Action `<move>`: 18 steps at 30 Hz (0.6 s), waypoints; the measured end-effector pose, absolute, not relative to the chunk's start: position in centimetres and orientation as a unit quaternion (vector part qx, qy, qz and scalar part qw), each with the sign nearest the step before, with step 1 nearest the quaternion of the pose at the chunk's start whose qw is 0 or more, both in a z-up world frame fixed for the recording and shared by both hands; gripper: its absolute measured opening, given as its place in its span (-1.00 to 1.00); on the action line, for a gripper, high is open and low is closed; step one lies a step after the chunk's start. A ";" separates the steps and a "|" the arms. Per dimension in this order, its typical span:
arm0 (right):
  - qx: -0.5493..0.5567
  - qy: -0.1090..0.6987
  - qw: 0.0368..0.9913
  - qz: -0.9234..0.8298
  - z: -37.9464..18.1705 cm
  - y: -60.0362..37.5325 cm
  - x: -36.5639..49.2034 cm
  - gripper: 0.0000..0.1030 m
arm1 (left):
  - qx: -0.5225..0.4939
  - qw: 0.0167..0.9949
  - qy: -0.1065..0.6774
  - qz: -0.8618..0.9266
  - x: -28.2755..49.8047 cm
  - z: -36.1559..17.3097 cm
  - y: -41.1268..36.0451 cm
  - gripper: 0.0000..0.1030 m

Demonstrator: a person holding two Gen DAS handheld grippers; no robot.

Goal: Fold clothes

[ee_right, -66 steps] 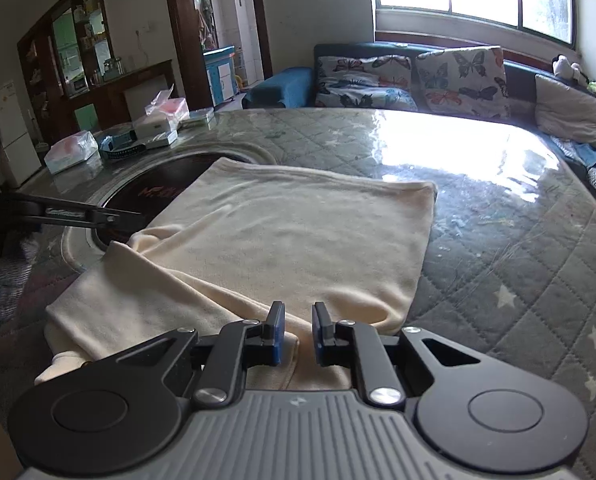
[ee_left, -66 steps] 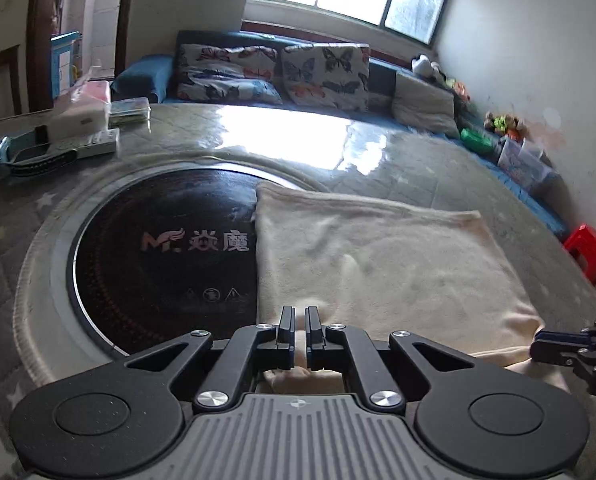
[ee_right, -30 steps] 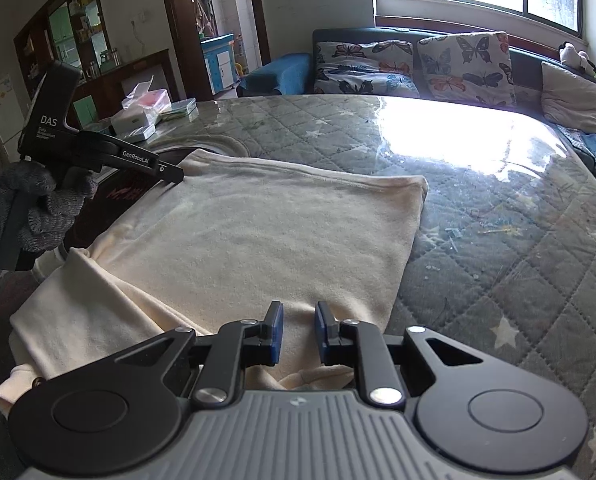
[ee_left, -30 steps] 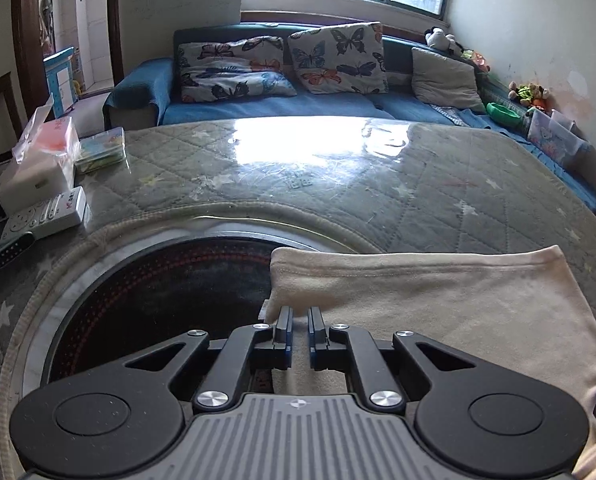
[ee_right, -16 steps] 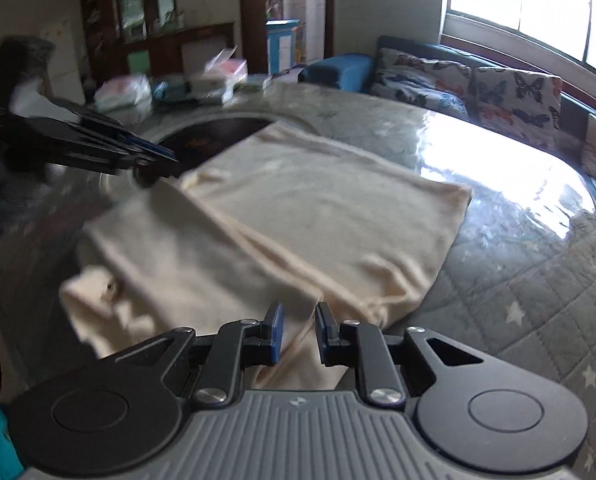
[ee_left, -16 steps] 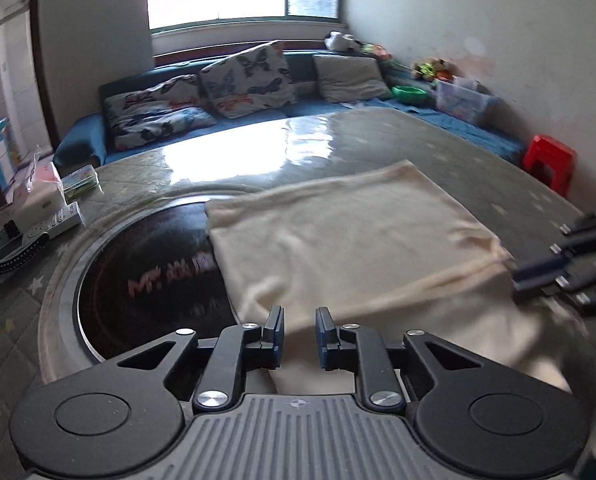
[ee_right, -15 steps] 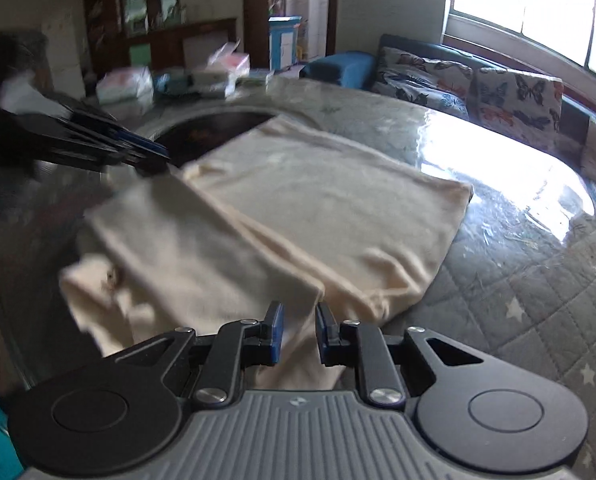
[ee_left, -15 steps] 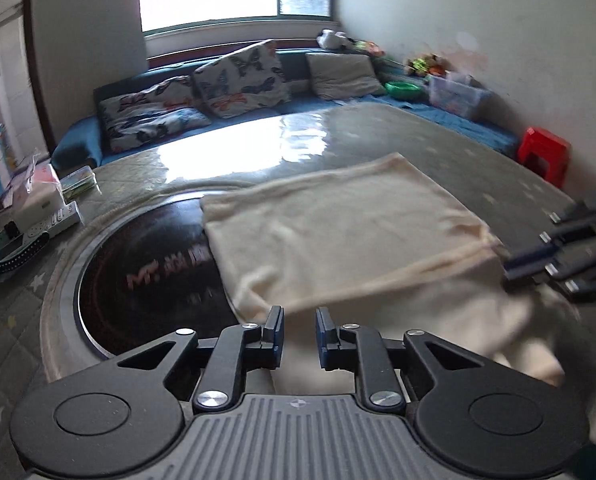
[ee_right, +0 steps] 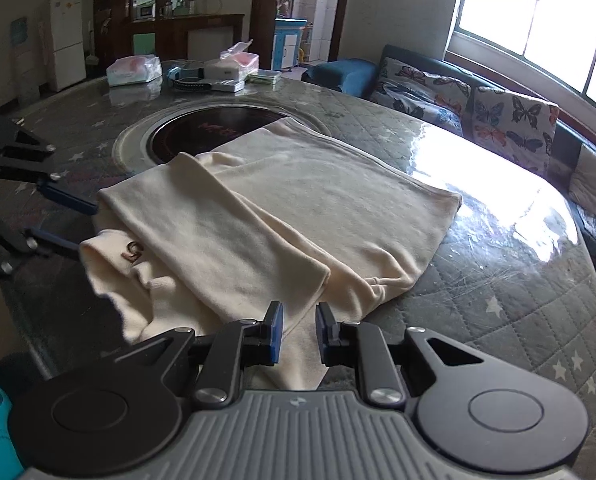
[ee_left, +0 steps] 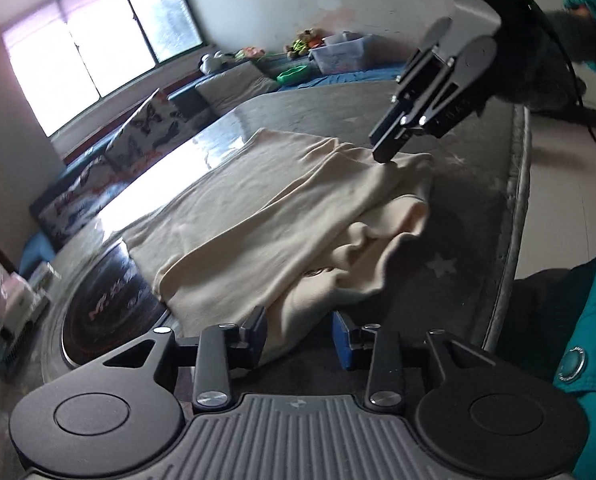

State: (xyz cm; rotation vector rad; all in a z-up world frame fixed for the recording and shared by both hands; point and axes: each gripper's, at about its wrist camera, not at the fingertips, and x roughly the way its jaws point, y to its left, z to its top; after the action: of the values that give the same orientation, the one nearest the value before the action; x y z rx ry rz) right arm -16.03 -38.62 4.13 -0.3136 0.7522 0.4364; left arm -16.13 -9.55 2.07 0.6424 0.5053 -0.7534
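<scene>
A cream garment point(ee_left: 266, 216) lies partly folded on the table, one layer laid over its near half. In the left wrist view my left gripper point(ee_left: 299, 338) sits at the garment's near edge. Its jaws are opening; cloth lies between them, and the right pad stands clear of it. My right gripper point(ee_left: 383, 154) pinches a raised fold at the far corner. From the right wrist, the garment point(ee_right: 317, 200) runs between the close-set fingers of the right gripper point(ee_right: 299, 334). The left gripper point(ee_right: 72, 224) stands open at the cloth's left edge.
The round table point(ee_right: 497, 300) has a quilted star cover under glass and a black round hob point(ee_right: 202, 132) partly under the garment. Tissue boxes and small items point(ee_right: 226, 68) sit at its far side. A sofa with butterfly cushions point(ee_right: 477, 108) lies beyond. A teal sleeve point(ee_left: 593, 300) is near.
My left gripper has swung from the hob side to the garment's near edge, rolled, and spread its jaws off the cloth. A layer now lies folded over. The right gripper kept its pinch.
</scene>
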 end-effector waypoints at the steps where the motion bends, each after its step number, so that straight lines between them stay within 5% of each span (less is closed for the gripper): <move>1: -0.155 0.363 0.894 0.211 4.2 -38.5 -16.3 -0.61 | 0.310 0.849 0.233 -0.359 -16.3 1.9 -9.9 -0.25; 7: -0.186 0.358 0.886 0.228 4.6 -38.1 -18.1 -0.41 | 0.331 0.848 0.200 -0.362 -16.2 1.1 -11.4 -0.27; 9: -0.201 0.357 0.881 0.236 4.6 -37.8 -18.7 -0.33 | 0.324 0.850 0.199 -0.364 -15.8 1.1 -11.6 -0.59; 12: -0.224 0.353 0.873 0.252 4.6 -37.4 -19.6 -0.25 | 0.305 0.858 0.202 -0.361 -14.8 1.7 -11.5 -0.78; 18: -0.284 0.318 0.857 0.290 4.1 -35.4 -20.7 -0.06 | 0.233 0.877 0.226 -0.353 -11.2 3.8 -10.9 -0.80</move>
State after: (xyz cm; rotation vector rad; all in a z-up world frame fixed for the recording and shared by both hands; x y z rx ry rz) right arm -20.72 -35.35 4.08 -0.5966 0.6673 0.6099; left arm -11.18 -10.91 3.79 0.4866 0.4711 -0.7368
